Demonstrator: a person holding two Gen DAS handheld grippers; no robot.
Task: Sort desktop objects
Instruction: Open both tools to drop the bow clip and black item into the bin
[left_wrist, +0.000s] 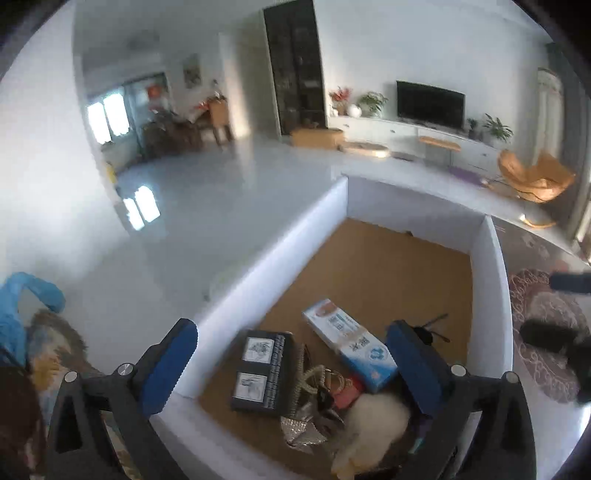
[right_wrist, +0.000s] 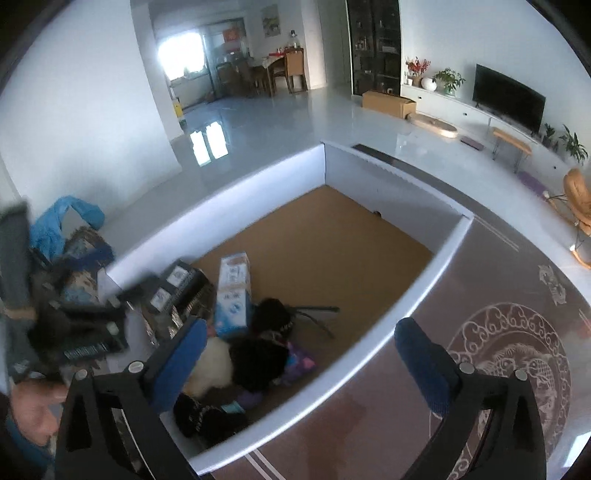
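Note:
A white-walled box with a brown cardboard floor holds a pile of objects at its near end. In the left wrist view I see a dark photo album, a blue and white carton, a white fluffy item and a silver foil packet. My left gripper is open and empty above the pile. In the right wrist view, my right gripper is open and empty over the box's near right wall. The carton, white fluffy item and black items lie below.
A patterned brown rug lies right of the box. Blue cloth and a cluttered heap sit left of the box, with the left gripper blurred over it. Glossy white floor, a TV unit and an orange chair are beyond.

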